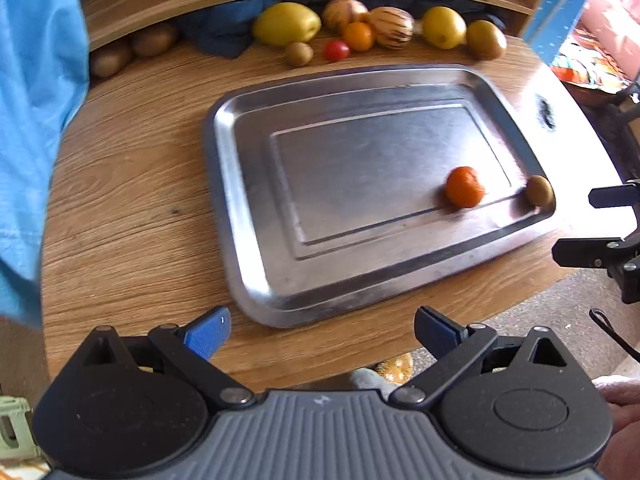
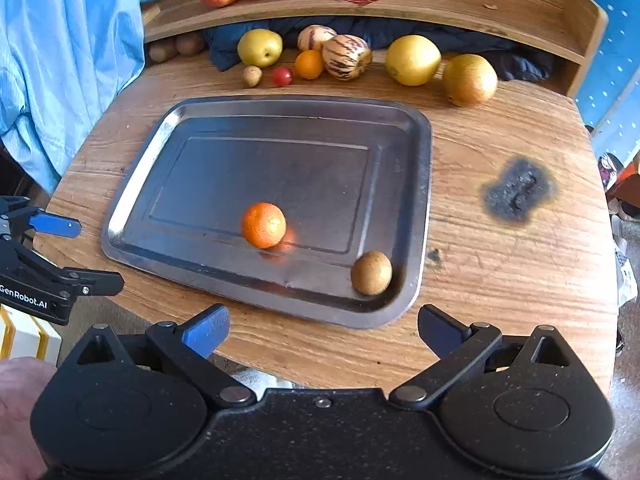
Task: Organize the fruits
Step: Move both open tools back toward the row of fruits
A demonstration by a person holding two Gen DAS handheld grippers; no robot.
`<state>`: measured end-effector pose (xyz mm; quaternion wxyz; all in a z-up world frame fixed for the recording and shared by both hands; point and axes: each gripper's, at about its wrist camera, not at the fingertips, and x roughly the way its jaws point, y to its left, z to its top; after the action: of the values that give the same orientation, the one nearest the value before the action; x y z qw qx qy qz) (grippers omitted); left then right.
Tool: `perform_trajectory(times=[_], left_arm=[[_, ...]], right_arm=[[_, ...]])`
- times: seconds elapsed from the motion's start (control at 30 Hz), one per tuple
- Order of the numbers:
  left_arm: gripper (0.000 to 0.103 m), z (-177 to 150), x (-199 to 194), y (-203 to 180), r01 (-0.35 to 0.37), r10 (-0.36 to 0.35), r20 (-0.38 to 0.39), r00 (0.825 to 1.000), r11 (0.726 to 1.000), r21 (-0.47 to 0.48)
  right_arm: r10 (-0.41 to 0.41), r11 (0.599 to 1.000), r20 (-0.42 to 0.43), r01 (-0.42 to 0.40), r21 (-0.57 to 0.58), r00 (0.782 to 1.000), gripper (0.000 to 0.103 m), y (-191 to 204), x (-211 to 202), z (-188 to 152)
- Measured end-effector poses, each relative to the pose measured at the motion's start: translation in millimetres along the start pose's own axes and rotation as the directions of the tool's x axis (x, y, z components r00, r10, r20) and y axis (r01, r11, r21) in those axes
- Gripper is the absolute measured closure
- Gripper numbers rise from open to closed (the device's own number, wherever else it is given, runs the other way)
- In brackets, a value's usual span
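A small round orange mandarin (image 2: pixel 263 225) and a brown kiwi (image 2: pixel 371 267) (in the near corner) lie on the rectangular steel tray (image 2: pixel 416 184). Left gripper (image 1: pixel 322 330) and right gripper (image 2: pixel 324 330) hover spread wide, empty, at the wooden table's (image 2: pixel 500 288) near edge.

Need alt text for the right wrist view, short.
A steel tray on a round wooden table holds a mandarin mid-tray and a kiwi in its near right corner. More fruit lines the table's far edge. The open right tool hovers empty at the near edge; the left tool shows at left.
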<state>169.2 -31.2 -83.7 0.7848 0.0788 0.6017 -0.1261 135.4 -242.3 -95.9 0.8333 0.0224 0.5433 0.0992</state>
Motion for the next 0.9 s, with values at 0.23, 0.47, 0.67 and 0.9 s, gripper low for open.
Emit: perform_trajectory(times=[0.23, 0.47, 0.67, 0.9], left_arm=[[0.001, 12.8, -3.2, 19.5, -0.04, 0.04, 0.009, 0.999, 0.999, -0.007], [0.001, 49.9, -0.6, 40.5, -0.018, 0.019, 0.065, 0.998, 1.0, -0.023], [0.001, 84.9, 1.5, 47.9, -0.027, 0.025, 0.124, 0.992, 0.999, 0.018], [0.001, 125.4, 13.3, 54.4, -0.02, 0.017, 0.173, 0.985, 1.0, 0.017]], right_arm=[[0.006, 0.999, 0.026, -0.005, -0.036, 1.0, 0.001, 12.2, 0.4, 25.5], [-0.02, 1.0, 0.067, 0.021, -0.012, 0.998, 0.001, 16.6, 2.6, 57.7], [-0.049, 0.999, 0.095, 0.049, 0.004, 0.994, 0.001, 20.6, 7.8, 84.7], [-0.108, 0.994, 0.141, 0.111, -0.013, 0.984, 0.001, 34.0, 18.1, 112.8]])
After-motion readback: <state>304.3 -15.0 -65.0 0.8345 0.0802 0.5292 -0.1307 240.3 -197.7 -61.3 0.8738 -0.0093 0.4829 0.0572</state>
